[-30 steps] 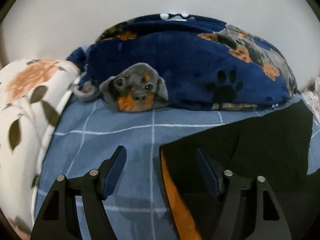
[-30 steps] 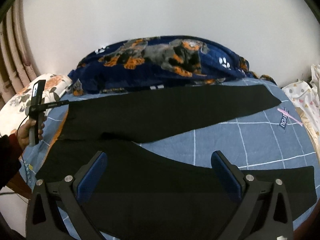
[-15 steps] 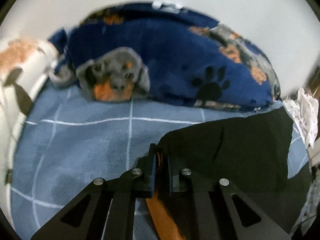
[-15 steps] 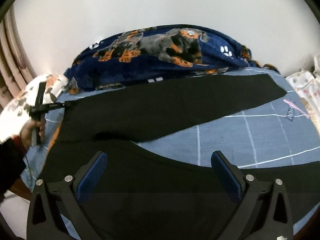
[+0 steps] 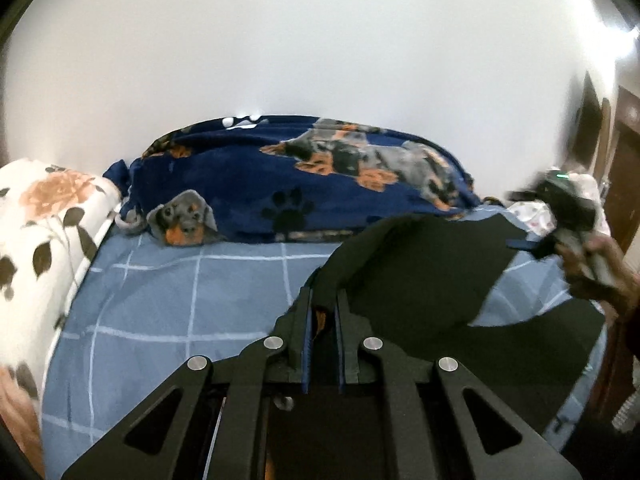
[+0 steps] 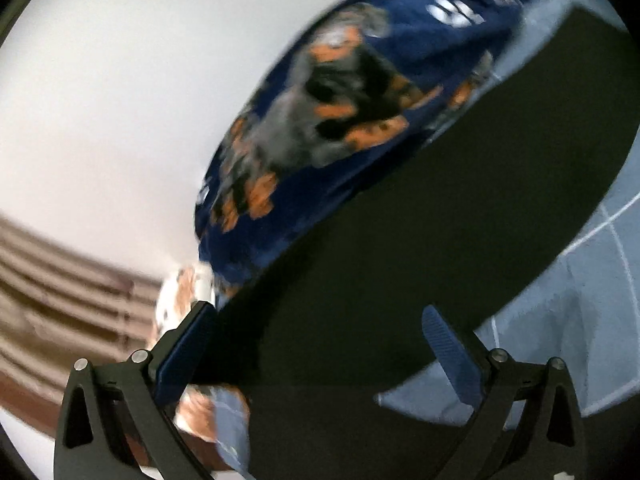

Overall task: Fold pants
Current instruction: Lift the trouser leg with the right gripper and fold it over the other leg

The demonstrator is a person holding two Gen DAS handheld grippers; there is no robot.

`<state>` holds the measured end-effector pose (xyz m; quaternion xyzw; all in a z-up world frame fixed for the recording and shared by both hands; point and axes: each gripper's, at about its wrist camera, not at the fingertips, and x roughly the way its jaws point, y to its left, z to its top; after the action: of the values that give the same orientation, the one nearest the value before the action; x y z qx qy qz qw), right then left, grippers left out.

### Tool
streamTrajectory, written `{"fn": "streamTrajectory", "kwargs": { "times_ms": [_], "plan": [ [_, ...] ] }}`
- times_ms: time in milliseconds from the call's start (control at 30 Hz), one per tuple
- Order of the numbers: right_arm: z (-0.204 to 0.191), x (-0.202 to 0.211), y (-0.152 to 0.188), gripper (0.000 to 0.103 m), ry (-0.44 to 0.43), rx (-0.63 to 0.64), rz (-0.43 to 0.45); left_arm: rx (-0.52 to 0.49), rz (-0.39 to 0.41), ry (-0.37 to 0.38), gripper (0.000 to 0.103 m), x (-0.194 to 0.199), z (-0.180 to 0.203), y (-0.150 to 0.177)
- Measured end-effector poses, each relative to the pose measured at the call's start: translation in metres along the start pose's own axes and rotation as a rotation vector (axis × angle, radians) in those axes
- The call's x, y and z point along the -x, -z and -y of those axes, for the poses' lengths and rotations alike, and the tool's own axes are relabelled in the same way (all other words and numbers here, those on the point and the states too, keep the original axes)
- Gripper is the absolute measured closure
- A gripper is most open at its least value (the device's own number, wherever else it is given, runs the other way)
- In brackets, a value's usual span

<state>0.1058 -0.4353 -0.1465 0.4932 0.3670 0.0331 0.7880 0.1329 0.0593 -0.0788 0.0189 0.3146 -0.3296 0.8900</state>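
Observation:
The black pants [image 5: 420,272] lie on the blue checked bedsheet [image 5: 180,292]. My left gripper [image 5: 322,304] is shut on their waistband edge, where orange lining shows between the pads. That edge is lifted off the bed and folds over toward the right. In the blurred, tilted right wrist view, my right gripper [image 6: 320,340] stands open just above the black pants [image 6: 400,260], with nothing pinched. The left wrist view shows the right gripper [image 5: 536,246] at the far right, held by a hand [image 5: 592,264] over a pant leg.
A navy dog-print blanket [image 5: 304,184] is bunched along the white wall at the back. A floral pillow [image 5: 44,220] lies at the left. Striped curtains [image 6: 60,280] hang at the left of the right wrist view. A brown door [image 5: 624,160] stands at the far right.
My left gripper shut on the waistband edge, then rose and carried it rightward. My right gripper rolled sideways and swung in close over the pants, still open.

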Motion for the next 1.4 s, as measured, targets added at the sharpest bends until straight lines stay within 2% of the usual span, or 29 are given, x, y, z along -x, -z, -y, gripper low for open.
{"fn": "streamTrajectory", "kwargs": {
  "times_ms": [167,267,333,367,400,467,600,733,833,933,1133,1233,1400],
  "plan": [
    [0.015,-0.039,-0.036,0.003,-0.019,-0.108,-0.041,0.049,-0.009,0.028,0.094,0.026,0.021,0.028],
    [0.015,-0.061,-0.05,0.009,-0.004,-0.13,-0.069,0.074,-0.028,0.04,0.094,0.033,0.03,0.041],
    [0.016,-0.077,-0.058,0.021,0.041,-0.132,-0.097,0.085,-0.041,0.039,0.094,0.035,0.035,0.05],
    [0.019,-0.08,-0.061,0.041,0.056,-0.142,-0.105,0.083,-0.05,0.032,0.094,0.035,0.037,0.053],
    [0.023,-0.085,-0.063,0.069,0.073,-0.154,-0.118,0.085,-0.062,0.031,0.094,0.035,0.037,0.057],
    [0.029,-0.086,-0.06,0.095,0.122,-0.159,-0.126,0.094,-0.082,0.023,0.093,0.032,0.035,0.061],
    [0.021,-0.046,-0.031,0.097,0.105,-0.053,-0.057,0.12,-0.093,-0.011,0.093,0.036,0.022,0.062],
    [0.02,0.017,0.032,0.097,0.094,0.019,-0.018,0.122,-0.121,-0.046,0.093,0.046,0.008,0.069],
    [0.028,0.055,0.082,0.097,0.092,0.024,-0.024,0.108,-0.157,-0.064,0.093,0.051,0.006,0.082],
    [0.044,0.086,0.131,0.098,0.084,-0.024,-0.041,0.088,-0.201,-0.077,0.093,0.051,0.006,0.099],
    [0.083,0.1,0.208,0.098,0.14,-0.101,-0.106,0.097,-0.259,-0.1,0.093,0.057,0.006,0.138],
    [0.103,0.098,0.225,0.098,0.142,-0.153,-0.12,0.075,-0.284,-0.108,0.092,0.06,0.009,0.154],
    [0.113,0.093,0.237,0.098,0.155,-0.145,-0.134,0.048,-0.277,-0.133,0.089,0.063,0.008,0.17]
  ]
}}
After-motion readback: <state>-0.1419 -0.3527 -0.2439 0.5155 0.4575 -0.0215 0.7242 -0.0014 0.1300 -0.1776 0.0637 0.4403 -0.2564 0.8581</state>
